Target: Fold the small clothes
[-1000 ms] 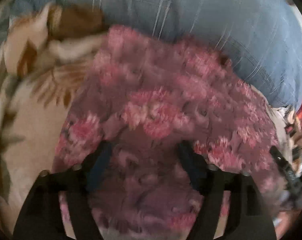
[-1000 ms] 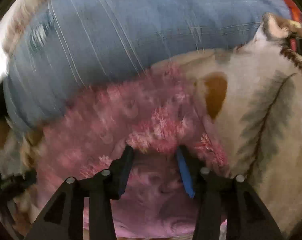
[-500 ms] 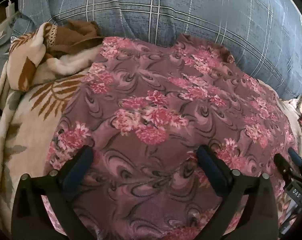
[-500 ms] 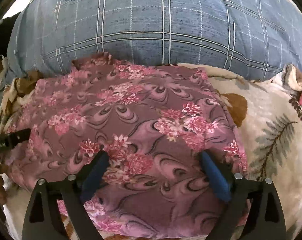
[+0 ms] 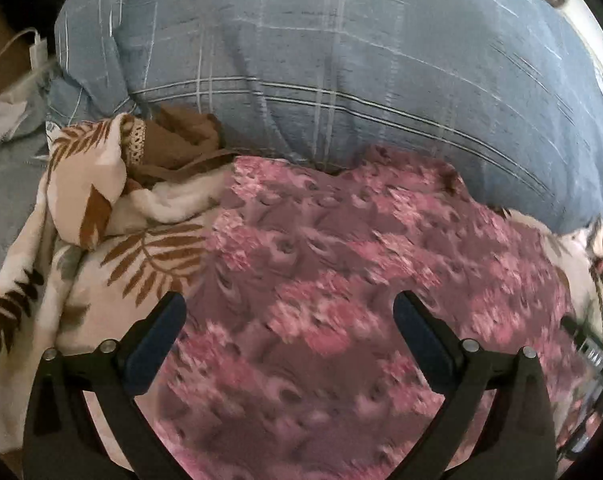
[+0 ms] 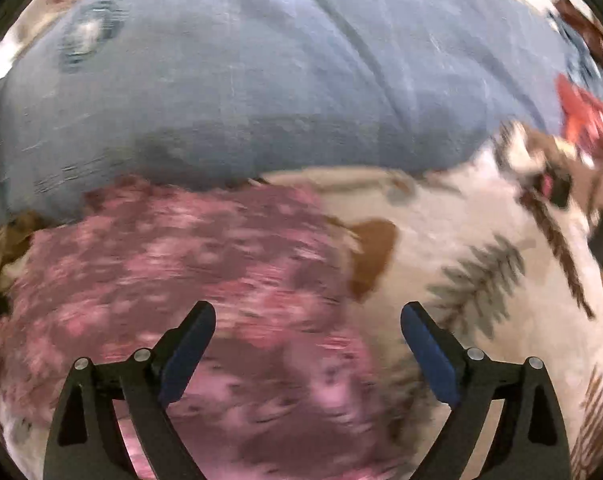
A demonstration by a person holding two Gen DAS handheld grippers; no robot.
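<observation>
Now hovering over floral garment point(image 5: 341, 312), left gripper point(image 5: 289, 316) and right gripper point(image 6: 307, 326) spread wide, holding nothing. Could snag leaf-print blanket point(image 6: 481, 280) underneath by biting too deep.

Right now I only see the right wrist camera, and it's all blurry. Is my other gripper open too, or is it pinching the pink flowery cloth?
Observer: The left gripper is open, its fingers spread above the flowery cloth, holding nothing.
Operator: Is there anything else to fold over there?
Observer: A crumpled brown garment lies beside the blue pillow, to the left of the flowery cloth.
Operator: Anything I could snag?
Observer: A white charger with its cable sits at the far left edge.
</observation>
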